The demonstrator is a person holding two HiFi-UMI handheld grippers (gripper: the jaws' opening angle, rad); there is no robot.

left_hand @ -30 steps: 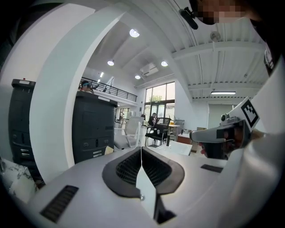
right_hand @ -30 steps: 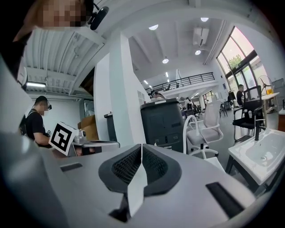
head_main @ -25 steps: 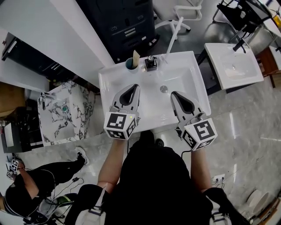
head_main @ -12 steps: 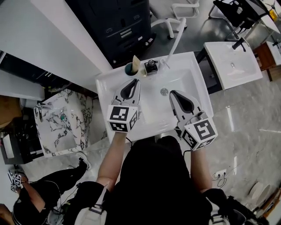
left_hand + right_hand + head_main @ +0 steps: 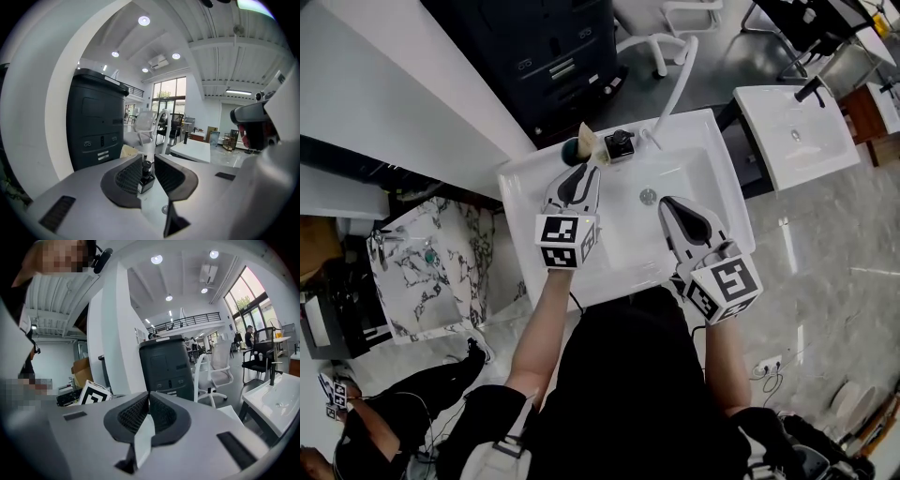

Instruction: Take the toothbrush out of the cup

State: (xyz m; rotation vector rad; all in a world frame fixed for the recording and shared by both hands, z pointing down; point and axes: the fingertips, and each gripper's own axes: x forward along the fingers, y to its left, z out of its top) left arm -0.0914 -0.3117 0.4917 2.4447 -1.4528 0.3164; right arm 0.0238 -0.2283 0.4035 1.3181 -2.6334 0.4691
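Note:
A dark teal cup (image 5: pixel 572 148) stands on the back left corner of the white sink (image 5: pixel 712 178), with a pale beige toothbrush (image 5: pixel 587 137) sticking up out of it. My left gripper (image 5: pixel 579 170) hangs over the basin just short of the cup. Its jaws have just been opening and stand a little apart with nothing between them. In the left gripper view a small black tap (image 5: pixel 146 174) shows through the gap of the left gripper (image 5: pixel 149 157), and the toothbrush's tip (image 5: pixel 130 151) peeks over the left jaw. My right gripper (image 5: pixel 671 202) (image 5: pixel 148 399) hovers over the basin's right half, shut and empty.
The black tap (image 5: pixel 621 143) sits right of the cup, and the drain (image 5: pixel 648 196) lies between the grippers. A dark cabinet (image 5: pixel 553 56) stands behind the sink. A second white basin (image 5: pixel 792 136) is at the right and a marbled one (image 5: pixel 422 272) at the left.
My left gripper has moved forward across the basin toward the cup, and its jaws have parted. The right gripper has barely shifted.

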